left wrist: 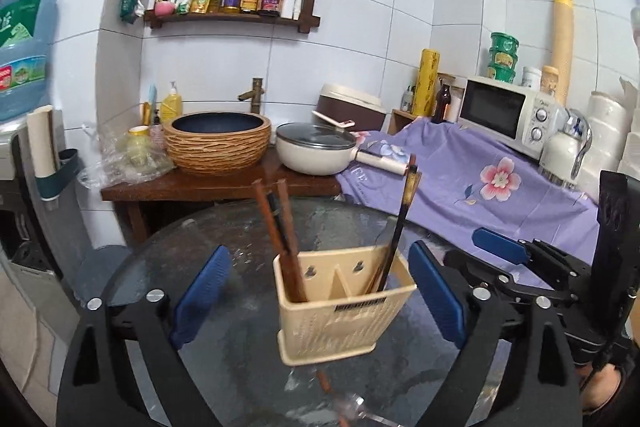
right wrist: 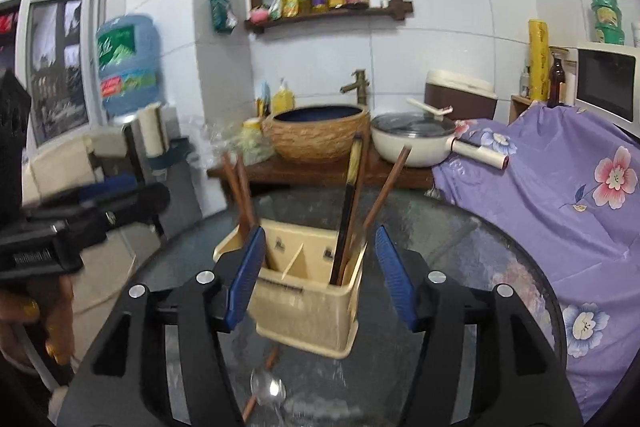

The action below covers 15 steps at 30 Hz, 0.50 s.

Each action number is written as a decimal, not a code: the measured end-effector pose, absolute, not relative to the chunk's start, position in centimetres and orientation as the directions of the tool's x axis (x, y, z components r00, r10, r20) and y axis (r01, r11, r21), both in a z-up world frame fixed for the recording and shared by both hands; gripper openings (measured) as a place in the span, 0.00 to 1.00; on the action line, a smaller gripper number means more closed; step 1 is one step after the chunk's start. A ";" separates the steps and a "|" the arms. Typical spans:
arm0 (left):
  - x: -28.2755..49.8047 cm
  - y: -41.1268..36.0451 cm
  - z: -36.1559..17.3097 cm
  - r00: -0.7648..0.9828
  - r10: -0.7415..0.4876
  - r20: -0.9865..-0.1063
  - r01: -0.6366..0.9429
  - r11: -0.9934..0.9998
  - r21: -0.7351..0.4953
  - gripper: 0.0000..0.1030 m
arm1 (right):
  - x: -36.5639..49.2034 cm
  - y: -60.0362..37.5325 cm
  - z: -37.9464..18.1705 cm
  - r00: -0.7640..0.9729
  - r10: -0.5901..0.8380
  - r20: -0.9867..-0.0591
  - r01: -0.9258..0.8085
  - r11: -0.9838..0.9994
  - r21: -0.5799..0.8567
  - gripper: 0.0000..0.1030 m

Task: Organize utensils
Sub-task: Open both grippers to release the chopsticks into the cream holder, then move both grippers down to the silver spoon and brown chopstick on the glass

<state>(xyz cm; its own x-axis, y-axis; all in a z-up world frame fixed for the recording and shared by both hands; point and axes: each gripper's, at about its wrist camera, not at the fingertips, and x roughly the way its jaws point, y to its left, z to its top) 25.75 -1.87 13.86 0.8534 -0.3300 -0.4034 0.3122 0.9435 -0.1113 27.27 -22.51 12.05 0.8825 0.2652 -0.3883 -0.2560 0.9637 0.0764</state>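
Observation:
A cream utensil holder (left wrist: 344, 303) (right wrist: 308, 307) stands on the round glass table (left wrist: 168, 247) (right wrist: 480, 251). Brown chopsticks (left wrist: 280, 227) (right wrist: 240, 187) lean in its left compartment and dark chopsticks (left wrist: 400, 219) (right wrist: 350, 203) in its right one. My left gripper (left wrist: 320, 295) is open wide, with the holder between its blue pads but clear of them. My right gripper (right wrist: 320, 275) is open too, its pads flanking the holder near its sides. One loose chopstick (left wrist: 324, 383) (right wrist: 264, 375) and a spoon (right wrist: 268, 391) lie on the glass in front of the holder.
Behind the table a wooden counter (left wrist: 200, 189) carries a woven basin (left wrist: 218, 141) and a lidded white pan (left wrist: 316, 149). A purple floral cloth (left wrist: 480, 187) and a microwave (left wrist: 504, 111) are on the right, a water dispenser (left wrist: 24, 51) on the left.

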 end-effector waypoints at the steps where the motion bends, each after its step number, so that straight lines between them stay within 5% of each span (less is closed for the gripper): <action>1: 25.2 -1.5 13.3 0.855 -0.318 -0.410 0.303 0.947 -0.104 0.90 | 26.6 -22.4 11.4 0.873 0.280 -0.399 -0.272 0.959 0.078 0.56; 15: 24.1 0.7 -0.2 0.718 -0.182 -0.672 0.195 0.979 -0.057 0.89 | 25.9 -18.4 -0.6 0.620 0.374 -0.689 -0.425 0.899 0.105 0.56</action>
<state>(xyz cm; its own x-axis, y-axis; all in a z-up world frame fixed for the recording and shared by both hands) 24.12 0.68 -0.18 0.7182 -0.1817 -0.6717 0.1948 0.9792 -0.0567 25.87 -18.41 -0.64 0.6205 0.3741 -0.6893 -0.4250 0.8990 0.1054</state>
